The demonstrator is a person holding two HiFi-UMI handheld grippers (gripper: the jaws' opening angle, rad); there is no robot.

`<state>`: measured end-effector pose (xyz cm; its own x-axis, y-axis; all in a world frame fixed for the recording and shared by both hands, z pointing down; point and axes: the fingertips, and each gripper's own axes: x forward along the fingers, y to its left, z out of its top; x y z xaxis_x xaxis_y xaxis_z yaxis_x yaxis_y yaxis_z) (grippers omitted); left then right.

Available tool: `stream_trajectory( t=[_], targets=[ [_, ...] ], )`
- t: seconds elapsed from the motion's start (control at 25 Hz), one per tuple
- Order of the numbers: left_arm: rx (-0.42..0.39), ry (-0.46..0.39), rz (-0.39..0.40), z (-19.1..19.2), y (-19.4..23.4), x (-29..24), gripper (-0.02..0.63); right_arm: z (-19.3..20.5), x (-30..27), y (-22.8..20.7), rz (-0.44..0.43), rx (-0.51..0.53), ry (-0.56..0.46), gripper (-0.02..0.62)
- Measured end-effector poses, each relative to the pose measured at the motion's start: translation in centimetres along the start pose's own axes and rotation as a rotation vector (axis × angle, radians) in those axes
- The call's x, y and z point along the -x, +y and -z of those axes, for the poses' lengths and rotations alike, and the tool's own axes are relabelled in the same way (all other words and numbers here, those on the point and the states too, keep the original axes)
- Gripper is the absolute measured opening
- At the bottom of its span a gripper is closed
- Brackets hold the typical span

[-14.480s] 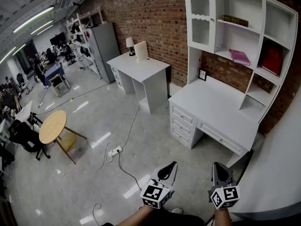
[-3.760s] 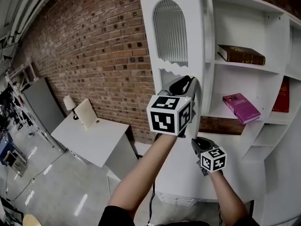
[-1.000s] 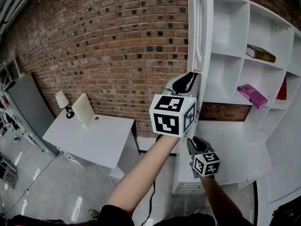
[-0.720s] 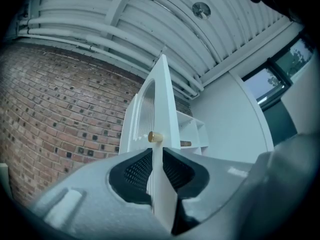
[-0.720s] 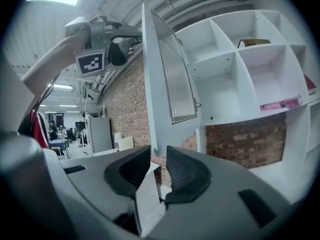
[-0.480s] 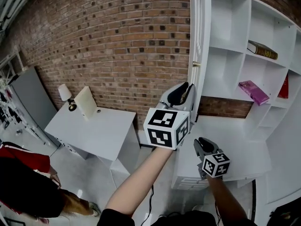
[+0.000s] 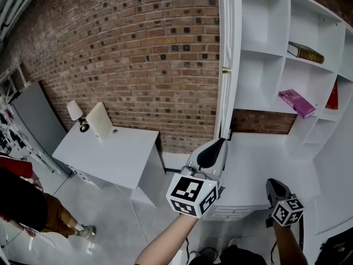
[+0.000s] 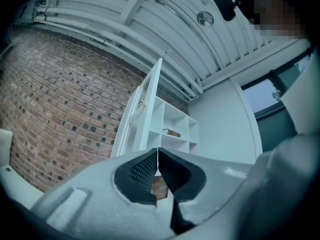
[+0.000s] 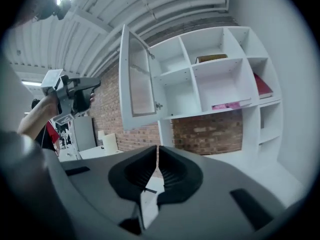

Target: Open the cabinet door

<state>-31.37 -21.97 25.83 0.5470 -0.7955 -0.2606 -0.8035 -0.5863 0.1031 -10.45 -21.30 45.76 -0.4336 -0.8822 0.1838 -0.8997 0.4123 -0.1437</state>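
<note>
The white cabinet door [image 7: 227,43] stands swung out from the shelf unit, edge-on to me, its small knob [image 7: 226,69] on the edge. The right gripper view shows the door [image 9: 136,84] wide open with its glass panel, and the left gripper view shows the door [image 8: 145,104] high up. My left gripper [image 7: 216,146] hangs below the door, apart from it. Its jaws have just been closing and the left gripper [image 8: 158,150] is shut with nothing between the pads. Low at the right, my right gripper [image 7: 273,183] has also just been closing. The right gripper [image 9: 157,149] is shut on nothing.
A white desk [image 7: 259,164] sits under the shelves, which hold a brown book [image 7: 304,52], a pink book [image 7: 297,102] and a red book [image 7: 335,95]. A smaller white desk [image 7: 105,159] with a lamp [image 7: 74,114] stands at left by the brick wall. A person [image 7: 22,203] stands at lower left.
Both grippers have dropped away from the door and both jaws have closed. The left one sank from knob height; the right one moved right and down. The person at left has shifted.
</note>
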Motion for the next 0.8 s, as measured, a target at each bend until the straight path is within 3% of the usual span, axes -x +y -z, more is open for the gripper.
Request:
stream_trajectory(
  t=[0.12, 0.4, 0.68, 0.8],
  targets=[
    [0.058, 0.006, 0.035, 1.7, -1.9, 1.7, 0.018, 0.7, 3.2, -2.9, 0.046, 0.002, 0.010, 0.002],
    [0.150, 0.022, 0.028, 6.9, -8.2, 4.3, 0.018, 0.7, 9.7, -8.7, 0.052, -0.007, -0.002, 0.002],
    [0.007, 0.072, -0.135, 13.7, -18.1, 2.2, 0.018, -0.1, 15.7, -17.8, -0.021, 0.057, -0.069, 0.002],
    [-0.005, 0.069, -0.191, 16.8, -23.6, 0.8, 0.017, -0.7, 18.5, -22.6, -0.032, 0.084, -0.076, 0.002]
  ],
)
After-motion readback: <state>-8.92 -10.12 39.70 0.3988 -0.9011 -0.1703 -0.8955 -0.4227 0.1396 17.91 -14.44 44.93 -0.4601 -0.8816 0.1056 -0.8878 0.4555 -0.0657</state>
